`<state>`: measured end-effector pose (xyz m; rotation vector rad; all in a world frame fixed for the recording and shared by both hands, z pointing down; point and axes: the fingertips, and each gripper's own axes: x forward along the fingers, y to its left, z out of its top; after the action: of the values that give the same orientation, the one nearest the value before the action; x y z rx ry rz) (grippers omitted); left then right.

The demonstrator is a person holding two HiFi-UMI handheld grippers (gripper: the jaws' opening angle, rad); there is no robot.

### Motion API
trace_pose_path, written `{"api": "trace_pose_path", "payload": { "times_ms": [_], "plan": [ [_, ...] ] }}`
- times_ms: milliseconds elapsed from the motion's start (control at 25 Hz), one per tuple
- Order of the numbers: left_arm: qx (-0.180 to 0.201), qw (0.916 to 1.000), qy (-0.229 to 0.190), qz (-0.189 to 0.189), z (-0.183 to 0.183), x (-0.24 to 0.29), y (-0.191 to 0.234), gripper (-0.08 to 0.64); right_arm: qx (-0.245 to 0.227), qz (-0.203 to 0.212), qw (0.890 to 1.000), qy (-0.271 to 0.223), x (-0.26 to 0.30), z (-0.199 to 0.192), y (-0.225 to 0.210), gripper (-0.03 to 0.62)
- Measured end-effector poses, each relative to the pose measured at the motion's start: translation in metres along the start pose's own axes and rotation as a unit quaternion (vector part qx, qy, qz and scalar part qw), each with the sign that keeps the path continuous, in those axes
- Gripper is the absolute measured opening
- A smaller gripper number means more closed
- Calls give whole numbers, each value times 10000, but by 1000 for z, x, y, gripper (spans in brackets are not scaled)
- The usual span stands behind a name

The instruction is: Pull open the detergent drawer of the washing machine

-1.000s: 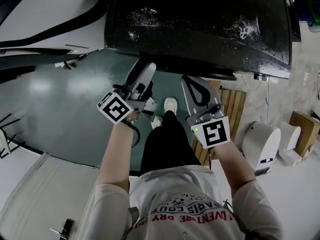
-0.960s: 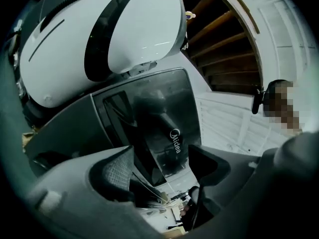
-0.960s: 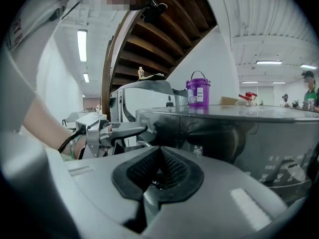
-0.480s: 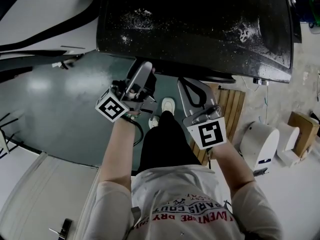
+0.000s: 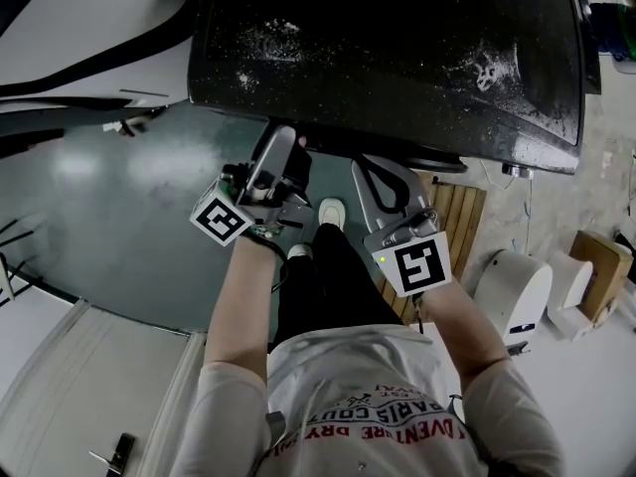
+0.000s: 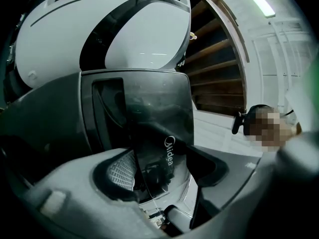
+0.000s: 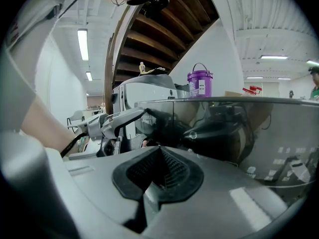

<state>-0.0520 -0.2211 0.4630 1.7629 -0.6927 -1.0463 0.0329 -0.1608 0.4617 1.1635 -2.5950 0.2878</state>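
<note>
The dark, dusty-topped washing machine [image 5: 397,48] fills the top of the head view. My left gripper [image 5: 288,142] reaches up to its front edge at the left. In the left gripper view, the glossy dark drawer front [image 6: 149,113] with white lettering stands between the two pads of the left gripper [image 6: 159,168]. Its jaws are closing and still wide apart. I cannot see a pad pressing on the panel. My right gripper [image 5: 373,167] hangs just right of it, below the machine's front, shut on nothing. In its own view the right gripper [image 7: 159,171] shows pads that meet, and the left gripper [image 7: 117,122] appears at the machine's front [image 7: 239,128].
A white rounded machine [image 5: 79,28] stands to the left. A wooden pallet [image 5: 459,207], a white appliance [image 5: 517,286] and a cardboard box [image 5: 601,261] lie on the floor at right. A purple bucket [image 7: 199,83] sits on the washing machine. The person's shoes [image 5: 333,210] are below the grippers.
My left gripper has rolled and shifted a little toward the machine's front edge. The right gripper has kept its place.
</note>
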Motion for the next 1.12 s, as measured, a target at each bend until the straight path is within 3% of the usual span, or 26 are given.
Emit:
{"api": "trace_pose_path", "payload": {
  "times_ms": [720, 1120],
  "plan": [
    [-348, 9986, -304, -255, 0, -15, -7, 270, 48, -348, 9994, 7, -17, -7, 0, 0],
    [-389, 9985, -248, -296, -8, -37, -19, 273, -48, -575, 9983, -56, -33, -14, 4, 0]
  ]
}}
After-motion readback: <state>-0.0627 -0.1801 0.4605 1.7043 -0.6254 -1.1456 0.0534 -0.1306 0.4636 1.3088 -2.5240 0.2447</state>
